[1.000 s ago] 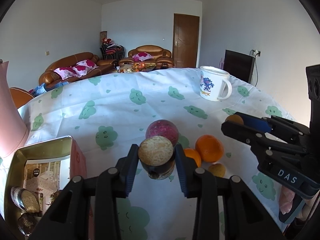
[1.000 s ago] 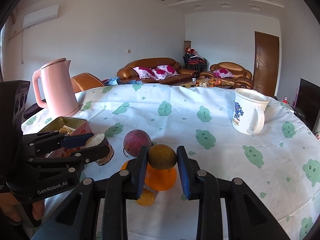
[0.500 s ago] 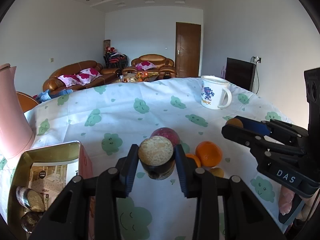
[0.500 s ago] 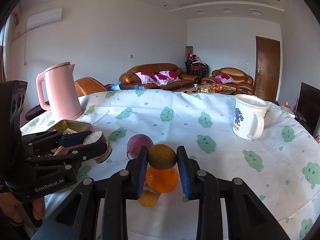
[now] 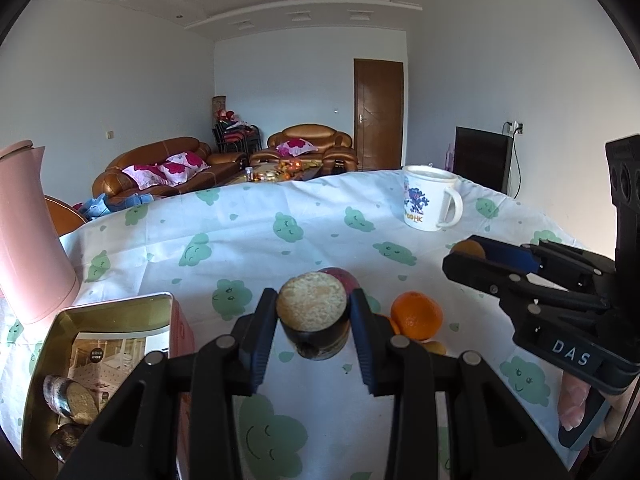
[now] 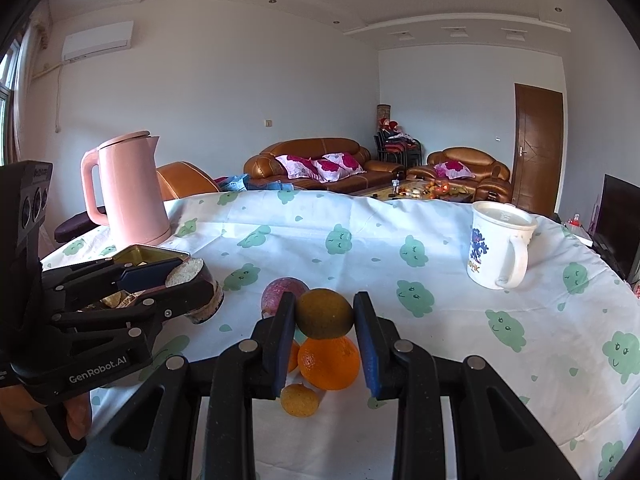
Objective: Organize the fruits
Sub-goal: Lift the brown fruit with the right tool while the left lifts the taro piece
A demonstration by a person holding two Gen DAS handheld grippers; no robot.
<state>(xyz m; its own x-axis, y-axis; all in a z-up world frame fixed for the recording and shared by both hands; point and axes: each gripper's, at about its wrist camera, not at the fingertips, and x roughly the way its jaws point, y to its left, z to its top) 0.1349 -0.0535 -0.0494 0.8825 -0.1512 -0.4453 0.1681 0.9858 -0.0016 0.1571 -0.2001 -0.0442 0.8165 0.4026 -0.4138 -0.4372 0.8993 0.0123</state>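
My left gripper (image 5: 313,320) is shut on a halved dark fruit (image 5: 312,316) with a pale grainy cut face, held above the tablecloth beside an open gold tin (image 5: 100,344). The tin holds more halved dark fruits (image 5: 74,398). My right gripper (image 6: 325,314) is shut on a brownish-green round fruit (image 6: 324,313), held above an orange (image 6: 329,362), a small yellow fruit (image 6: 299,400) and a purple-red fruit (image 6: 280,290) on the table. The left gripper also shows in the right wrist view (image 6: 192,280), the right gripper in the left wrist view (image 5: 464,254).
A pink kettle (image 6: 130,190) stands at the table's far left behind the tin. A white printed mug (image 6: 496,250) stands at the far right. The table has a white cloth with green cloud prints (image 6: 400,240). Sofas and a door lie beyond.
Both grippers have risen with their fruits still held. The tin and kettle show more fully in the left wrist view; the table fruits sit lower in both views.
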